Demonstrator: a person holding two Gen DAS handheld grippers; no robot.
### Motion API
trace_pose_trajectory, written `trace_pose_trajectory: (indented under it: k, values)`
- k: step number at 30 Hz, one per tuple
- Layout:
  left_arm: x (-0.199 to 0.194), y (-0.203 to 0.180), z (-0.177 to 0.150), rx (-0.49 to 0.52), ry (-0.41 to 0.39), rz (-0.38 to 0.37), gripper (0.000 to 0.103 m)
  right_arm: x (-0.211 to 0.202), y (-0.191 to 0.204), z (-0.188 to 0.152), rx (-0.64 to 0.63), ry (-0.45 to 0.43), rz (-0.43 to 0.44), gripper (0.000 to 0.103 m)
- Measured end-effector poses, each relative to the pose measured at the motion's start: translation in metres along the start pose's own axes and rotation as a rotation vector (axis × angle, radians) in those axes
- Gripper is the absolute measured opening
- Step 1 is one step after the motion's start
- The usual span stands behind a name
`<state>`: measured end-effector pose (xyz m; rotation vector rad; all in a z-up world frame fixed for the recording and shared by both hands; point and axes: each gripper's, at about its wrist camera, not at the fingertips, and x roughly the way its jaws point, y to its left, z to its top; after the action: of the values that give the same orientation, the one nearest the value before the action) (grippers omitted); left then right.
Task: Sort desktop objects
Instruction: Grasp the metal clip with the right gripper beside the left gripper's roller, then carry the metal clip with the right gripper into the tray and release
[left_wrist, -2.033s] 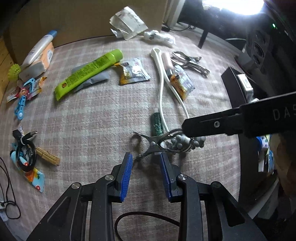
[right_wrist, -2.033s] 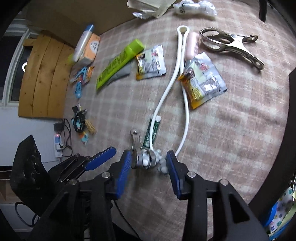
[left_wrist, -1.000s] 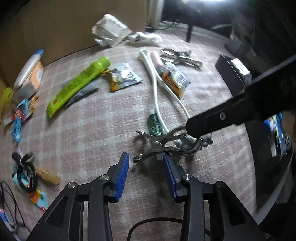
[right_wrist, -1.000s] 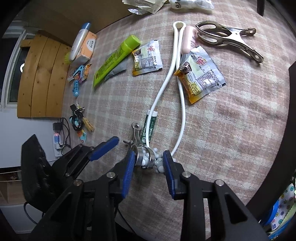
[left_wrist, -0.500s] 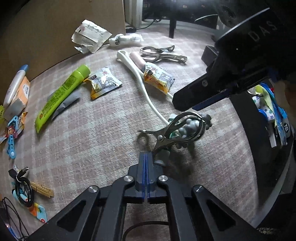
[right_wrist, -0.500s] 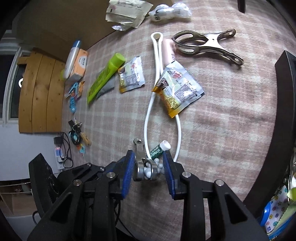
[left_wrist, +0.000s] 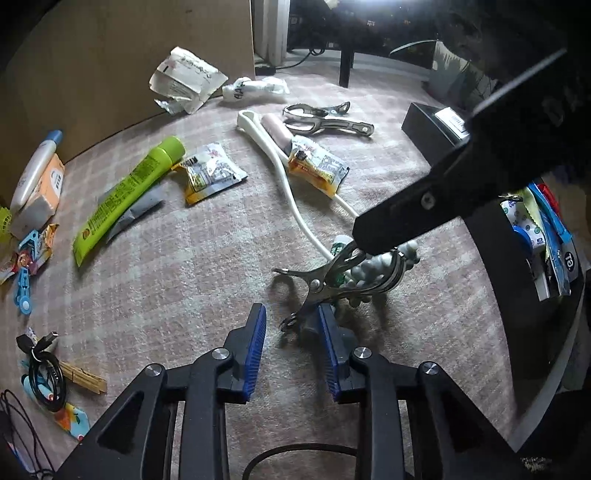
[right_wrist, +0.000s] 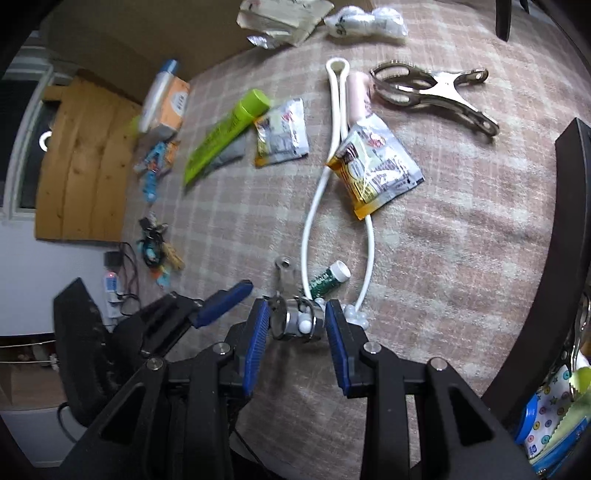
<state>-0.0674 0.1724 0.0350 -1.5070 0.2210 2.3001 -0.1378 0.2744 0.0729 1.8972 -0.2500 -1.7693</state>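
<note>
A metal spring clamp (left_wrist: 334, 278) is clipped over the white beaded end of a long white cord (left_wrist: 291, 192) on the checked cloth. My right gripper (right_wrist: 295, 326) is shut on the metal clamp (right_wrist: 295, 319), its blue pads against both sides of the clamp's loop. My left gripper (left_wrist: 291, 338) is open just behind the clamp's handles, with the lower handle tip near its right pad. A small green tube (right_wrist: 328, 278) lies by the beads.
A second metal clamp (left_wrist: 327, 118), two snack packets (left_wrist: 212, 173) (left_wrist: 317, 168), a green tube (left_wrist: 127, 194), a pink roll, crumpled wrappers, a bottle on an orange box (left_wrist: 38, 184), blue clips and a black cable (left_wrist: 46, 371) lie around. A dark bin (left_wrist: 539, 236) with packets stands at right.
My left gripper was shut half a second ago and has opened again. The right gripper has kept hold of the clamp, which has shifted slightly.
</note>
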Motion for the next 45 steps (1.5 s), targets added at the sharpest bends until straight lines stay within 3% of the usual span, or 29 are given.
trace_pose_trajectory:
  k: [2,3,10,18,30,40,45]
  values:
    - [0.002,0.002,-0.001,-0.001,0.008,-0.003,0.028,0.005,0.0,0.0,0.003,0.011,-0.002,0.03]
    - [0.001,0.003,-0.001,-0.004,0.003,-0.006,0.028,0.008,0.001,-0.001,0.005,0.02,-0.006,0.024]
    - [-0.002,0.001,0.0,-0.011,0.003,-0.013,0.028,0.0,0.003,-0.007,-0.009,-0.004,0.007,0.023]
    - [-0.026,0.01,0.005,-0.049,-0.048,-0.037,0.028,-0.019,-0.002,-0.008,0.034,-0.031,0.117,0.023]
    - [-0.037,0.035,0.003,-0.12,-0.066,0.043,0.029,-0.049,-0.005,-0.009,0.043,-0.144,0.103,0.023]
    - [-0.011,0.012,-0.001,0.006,0.003,0.054,0.029,-0.067,-0.043,-0.019,0.127,-0.196,0.088,0.023]
    - [-0.009,0.005,0.005,-0.003,-0.003,0.037,0.029,-0.076,-0.055,-0.026,0.156,-0.236,0.082,0.023]
